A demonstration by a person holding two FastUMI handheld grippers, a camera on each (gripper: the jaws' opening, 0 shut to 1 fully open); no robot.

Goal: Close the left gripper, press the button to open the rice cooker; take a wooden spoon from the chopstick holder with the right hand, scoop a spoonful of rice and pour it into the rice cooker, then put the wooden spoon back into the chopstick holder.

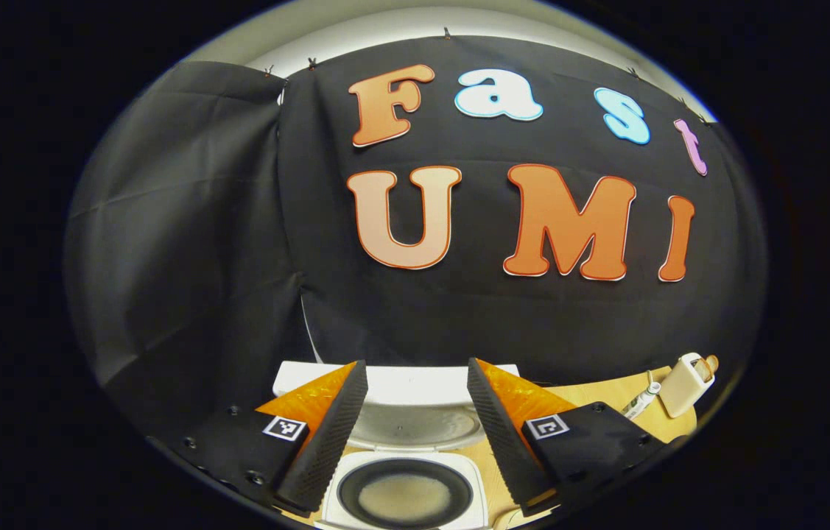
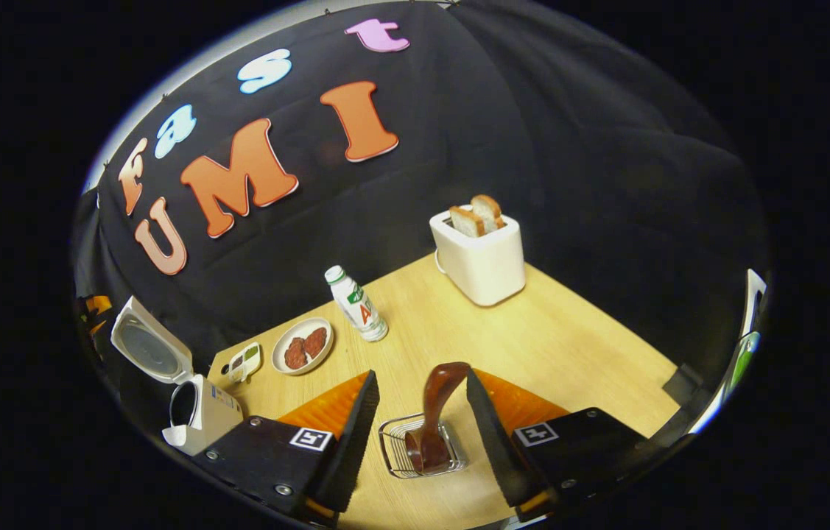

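Left gripper view: the left hand-held gripper (image 1: pixel 415 434), ribbed black fingers apart, hangs above the open white rice cooker (image 1: pixel 403 495), its round dark pot holding pale rice.

Right gripper view: the right hand-held gripper (image 2: pixel 420 434), fingers apart, flanks a glossy brown wooden spoon (image 2: pixel 435 419) standing upright in a wire chopstick holder (image 2: pixel 394 447) on the pale wooden worktop (image 2: pixel 569 346)

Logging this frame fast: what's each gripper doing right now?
Left gripper: open, holding nothing, above the open rice cooker.
Right gripper: open, fingers either side of the wooden spoon in the chopstick holder, not gripping.
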